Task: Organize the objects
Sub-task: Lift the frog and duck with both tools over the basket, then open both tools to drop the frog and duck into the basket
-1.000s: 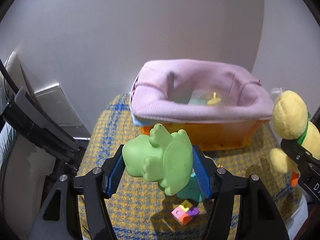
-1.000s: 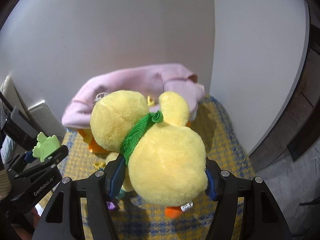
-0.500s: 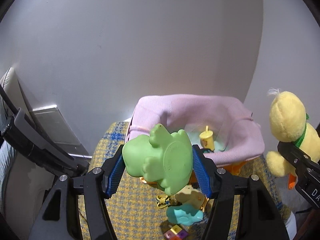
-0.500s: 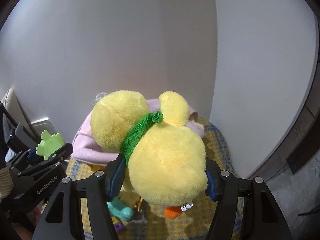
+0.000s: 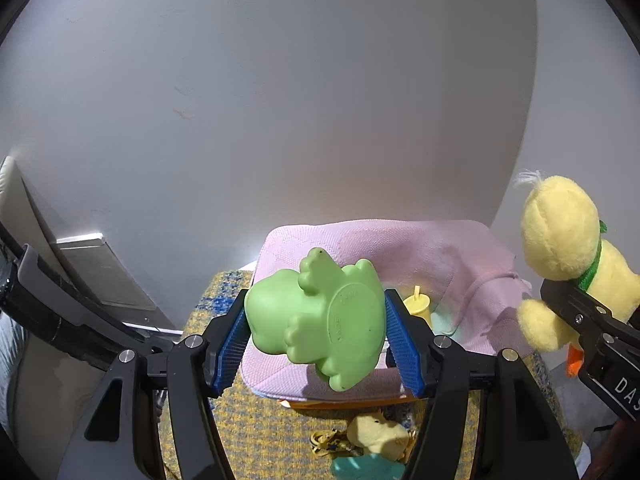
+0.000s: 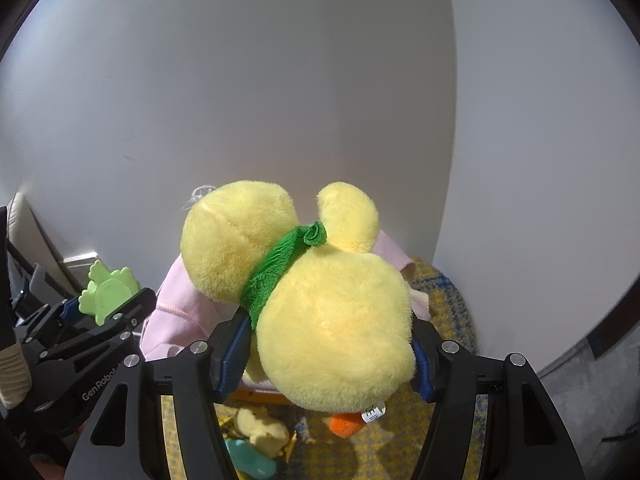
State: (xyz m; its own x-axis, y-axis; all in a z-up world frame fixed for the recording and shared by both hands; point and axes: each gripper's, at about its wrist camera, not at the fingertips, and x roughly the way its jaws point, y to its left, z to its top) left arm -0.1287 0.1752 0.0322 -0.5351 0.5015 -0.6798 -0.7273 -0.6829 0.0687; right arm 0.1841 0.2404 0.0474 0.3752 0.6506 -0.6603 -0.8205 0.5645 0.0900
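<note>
Left wrist: left tongs clenched on green toy — now raised above pink-lined bin. Right tongs grip yellow plush, likewise lifted — drop-in likely next.

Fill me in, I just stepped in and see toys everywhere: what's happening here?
A person is tidying toys with a handheld gripper in each hand. The left gripper is clamped on a green rubber frog, the right gripper on a yellow plush duck. Both hang above a bin lined with pink cloth. A few small toys lie on the checked cloth in front of it.
</note>
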